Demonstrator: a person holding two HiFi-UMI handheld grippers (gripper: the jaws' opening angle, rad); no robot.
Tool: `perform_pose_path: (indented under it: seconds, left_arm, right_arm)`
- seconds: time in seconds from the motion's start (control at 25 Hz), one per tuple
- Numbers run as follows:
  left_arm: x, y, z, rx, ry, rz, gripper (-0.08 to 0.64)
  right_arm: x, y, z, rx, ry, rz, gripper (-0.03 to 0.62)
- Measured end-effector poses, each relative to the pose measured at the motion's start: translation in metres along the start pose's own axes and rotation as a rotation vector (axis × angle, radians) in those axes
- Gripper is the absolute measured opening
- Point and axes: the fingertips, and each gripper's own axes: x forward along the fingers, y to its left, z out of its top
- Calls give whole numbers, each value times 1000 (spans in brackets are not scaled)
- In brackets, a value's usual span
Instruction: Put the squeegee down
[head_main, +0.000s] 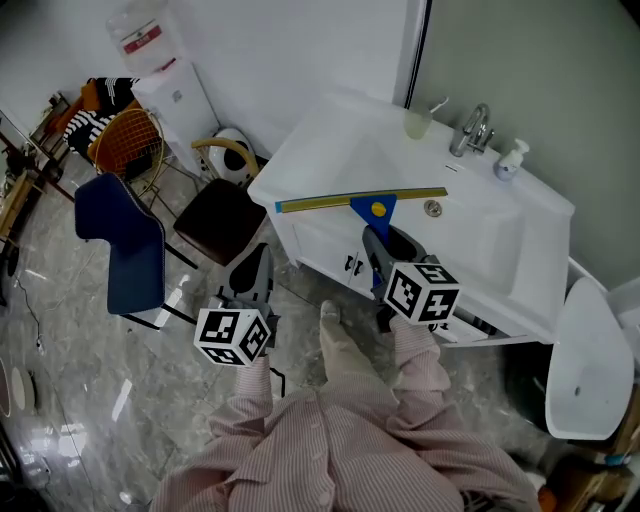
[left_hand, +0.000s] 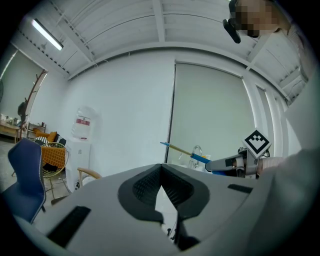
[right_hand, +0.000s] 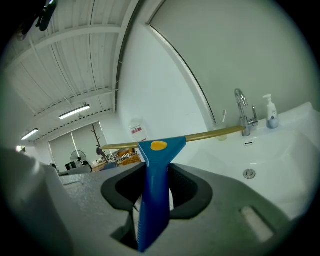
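My right gripper (head_main: 385, 240) is shut on the squeegee's blue handle (head_main: 375, 212). The olive-yellow blade (head_main: 360, 198) lies level across the white sink (head_main: 330, 130), above its basin. In the right gripper view the handle (right_hand: 155, 190) stands upright between the jaws, with the blade (right_hand: 205, 135) stretched across in front of the faucet (right_hand: 242, 112). The left gripper (head_main: 255, 262) hangs over the floor to the left of the sink cabinet. Its jaws (left_hand: 161, 172) meet at the tips with nothing between them. From the left gripper view the squeegee (left_hand: 182, 150) shows at the right.
Behind the basin stand a faucet (head_main: 472, 128), a soap bottle (head_main: 511, 160) and a cup (head_main: 418, 122); a drain (head_main: 432, 208) sits in the basin. A brown chair (head_main: 215, 215), a blue chair (head_main: 125, 245) and a water dispenser (head_main: 170, 85) are left. A toilet (head_main: 590, 370) is at the right.
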Motion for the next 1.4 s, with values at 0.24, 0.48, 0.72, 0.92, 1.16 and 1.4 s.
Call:
perform_pose_path:
  seconds: [0.24,0.48,0.72,0.92,1.16,1.4]
  left_arm:
    - [52,28,9,-3,12,-3,2]
    - [106,57,19,-16,24,-1,2]
    - [156,81,20,-37,51,0,2]
    - [191,95,19,-44,68,-8,2]
    - [231,106,15,-52,89,-18,2]
    - [265,114,10,-59,120,-33,2]
  right_arm:
    - [60,-17,16,30,21,4,138]
    - [119,-34,38,40,45,7,137]
    - [169,-55,52,66,72,-10,137]
    - [203,-72,56,106,89,-19,137]
    - [235,-92,62,133,105,-29,137]
    - [264,-108,65,152,118,-44,137]
